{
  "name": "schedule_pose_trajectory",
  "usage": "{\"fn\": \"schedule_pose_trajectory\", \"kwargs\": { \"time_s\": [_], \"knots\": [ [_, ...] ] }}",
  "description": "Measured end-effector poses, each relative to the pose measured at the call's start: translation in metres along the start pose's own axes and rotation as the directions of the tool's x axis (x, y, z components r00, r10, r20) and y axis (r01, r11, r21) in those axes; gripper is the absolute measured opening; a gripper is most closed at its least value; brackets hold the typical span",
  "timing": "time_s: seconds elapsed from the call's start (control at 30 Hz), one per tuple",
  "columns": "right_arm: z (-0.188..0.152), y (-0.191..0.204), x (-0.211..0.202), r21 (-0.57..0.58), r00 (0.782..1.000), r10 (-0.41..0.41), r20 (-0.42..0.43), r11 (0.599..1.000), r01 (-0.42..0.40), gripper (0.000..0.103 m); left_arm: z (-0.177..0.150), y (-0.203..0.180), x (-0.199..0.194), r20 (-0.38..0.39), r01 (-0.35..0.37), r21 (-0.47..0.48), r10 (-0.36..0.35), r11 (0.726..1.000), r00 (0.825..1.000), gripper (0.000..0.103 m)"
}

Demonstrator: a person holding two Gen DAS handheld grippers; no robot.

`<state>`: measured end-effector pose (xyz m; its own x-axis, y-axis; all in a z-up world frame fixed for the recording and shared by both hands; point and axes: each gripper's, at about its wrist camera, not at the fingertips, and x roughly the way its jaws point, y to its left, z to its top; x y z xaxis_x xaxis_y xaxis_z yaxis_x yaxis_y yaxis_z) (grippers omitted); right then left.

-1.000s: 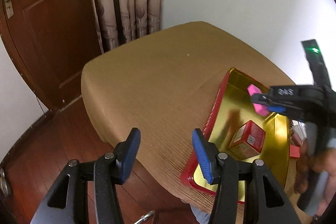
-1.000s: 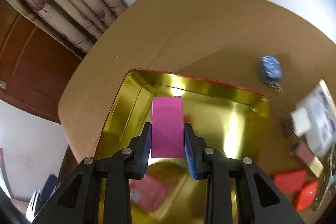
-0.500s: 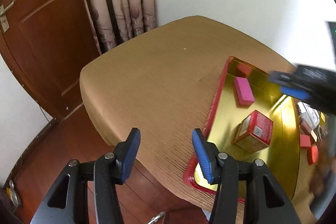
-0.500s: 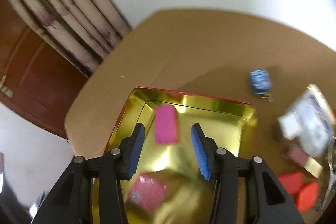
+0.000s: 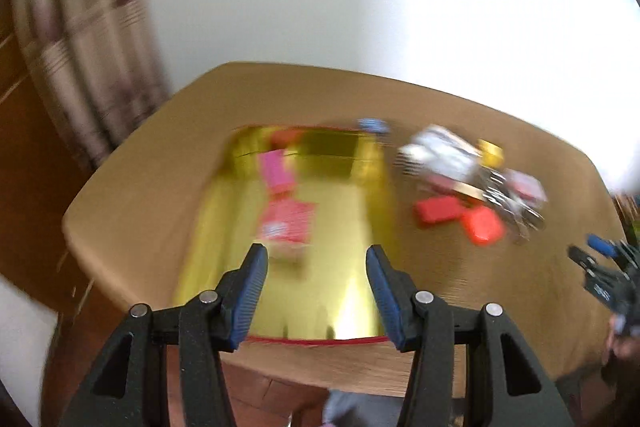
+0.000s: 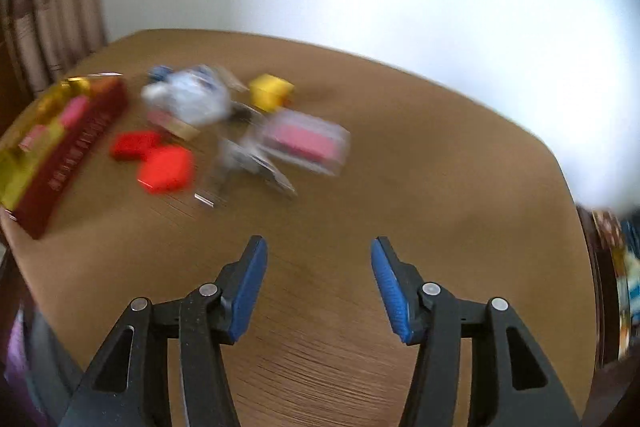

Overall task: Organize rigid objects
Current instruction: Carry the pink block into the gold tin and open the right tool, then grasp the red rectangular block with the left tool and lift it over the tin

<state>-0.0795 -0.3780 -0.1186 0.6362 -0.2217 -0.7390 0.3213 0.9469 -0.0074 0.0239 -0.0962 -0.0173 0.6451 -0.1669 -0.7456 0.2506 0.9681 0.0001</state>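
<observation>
wall (image 5: pixel 360 7): white | curtain (image 5: pixel 80 47): patterned | floor (image 5: pixel 260 399): reddish wood

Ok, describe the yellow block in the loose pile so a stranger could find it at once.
Start at the gold tray with red walls on the brown table; a loose pile of small things lies beside it. At the pile's far edge, towards the white wall, sits the yellow block. It is the only yellow piece; its neighbours are red, pink, white or clear.
</observation>
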Motion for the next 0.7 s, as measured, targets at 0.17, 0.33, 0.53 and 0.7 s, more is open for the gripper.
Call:
{"fn": "schedule_pose_trajectory", "kwargs": {
  "time_s": [0.17,0.33,0.53,0.7],
  "knots": [
    [-0.014,-0.02,0.015,0.068,1.0,0.003,-0.013,0.998,-0.002,0.056,0.036,-0.065,0.013,0.022,0.147,0.255,-0.158,0.956,0.987,0.053],
    [-0.019,-0.028,0.019,0.071,1.0,0.03,0.006,0.997,-0.031,0.058,0.059,-0.115,0.059,-0.112,0.236,0.501,-0.208,0.833,0.972,0.053],
    [-0.023,-0.039,0.026,0.119,0.997,0.079,0.014,0.99,-0.08,0.06,0.055,-0.136,0.108,-0.231,0.261,0.646,-0.143,0.717,0.963,0.052],
    [-0.026,-0.048,0.036,0.16,0.994,0.108,-0.008,0.981,-0.105,0.062,0.054,-0.143,0.133,-0.319,0.331,0.698,-0.139,0.634,0.938,0.053]
  ]
}}
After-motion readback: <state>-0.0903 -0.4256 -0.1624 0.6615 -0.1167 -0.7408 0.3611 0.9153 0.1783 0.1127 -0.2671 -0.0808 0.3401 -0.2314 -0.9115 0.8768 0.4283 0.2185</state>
